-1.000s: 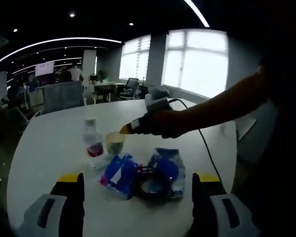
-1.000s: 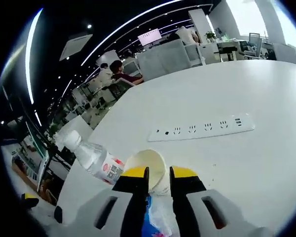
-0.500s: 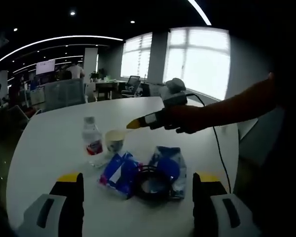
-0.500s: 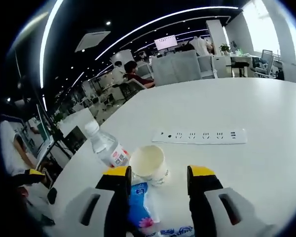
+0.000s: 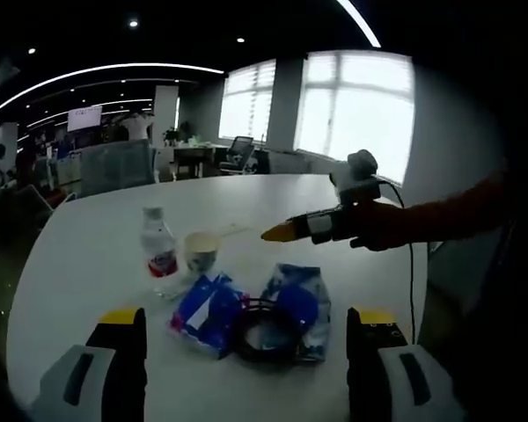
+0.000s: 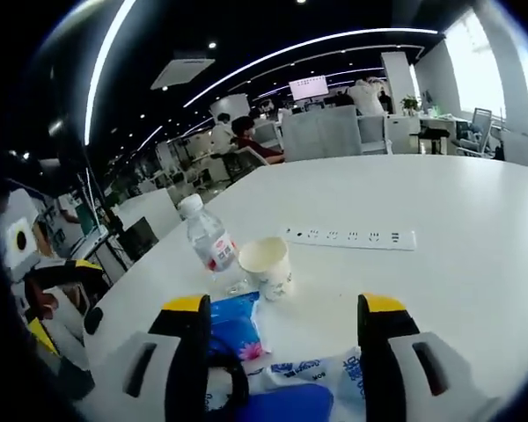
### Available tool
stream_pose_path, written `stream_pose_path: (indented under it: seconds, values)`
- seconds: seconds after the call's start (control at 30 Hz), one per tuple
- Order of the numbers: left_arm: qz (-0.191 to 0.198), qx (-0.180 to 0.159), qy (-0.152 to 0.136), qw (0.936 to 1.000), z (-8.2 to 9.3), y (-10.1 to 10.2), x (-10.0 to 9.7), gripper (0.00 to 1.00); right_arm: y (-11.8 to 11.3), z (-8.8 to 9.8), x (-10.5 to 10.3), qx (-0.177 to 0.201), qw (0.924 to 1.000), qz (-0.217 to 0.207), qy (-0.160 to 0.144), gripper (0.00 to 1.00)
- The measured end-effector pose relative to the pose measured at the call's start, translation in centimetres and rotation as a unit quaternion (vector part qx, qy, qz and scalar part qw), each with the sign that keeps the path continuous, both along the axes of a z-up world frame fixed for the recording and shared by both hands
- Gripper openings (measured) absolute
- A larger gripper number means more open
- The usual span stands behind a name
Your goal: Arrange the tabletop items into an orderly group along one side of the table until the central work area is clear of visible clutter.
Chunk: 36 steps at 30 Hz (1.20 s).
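A clear water bottle with a red label stands upright on the white table. A paper cup stands right beside it. Nearer lie a blue packet, a blue-and-white bag and a black ring between them. My left gripper is open, low in front of this cluster. My right gripper is open and empty, hovering above the blue packet and the bag, short of the cup and bottle. In the left gripper view the right gripper hangs to the right of the cup.
A white power strip lies on the table beyond the cup. The left gripper appears at the left edge of the right gripper view. Office chairs, desks and people sit past the far table edge. Bright windows stand behind.
My right gripper has opened, let go of the paper cup and drawn back from it. The cup now stands beside the bottle. The left gripper stays open.
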<state>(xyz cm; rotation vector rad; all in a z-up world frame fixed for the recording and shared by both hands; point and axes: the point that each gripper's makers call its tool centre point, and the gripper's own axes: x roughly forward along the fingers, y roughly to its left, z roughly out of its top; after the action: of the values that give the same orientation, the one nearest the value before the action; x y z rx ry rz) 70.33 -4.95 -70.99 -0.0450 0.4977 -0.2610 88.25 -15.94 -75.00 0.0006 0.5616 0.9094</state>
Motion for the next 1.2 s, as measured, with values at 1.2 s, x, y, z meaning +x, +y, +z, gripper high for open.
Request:
stream_pose_path:
  seconds: [1.2]
  values:
    - [0.016, -0.007, 0.016, 0.9997, -1.8, -3.0, -1.0, 0.99, -14.2, 3.1, -6.7, -0.035, 0.9949, 0.012, -0.094, 0.91]
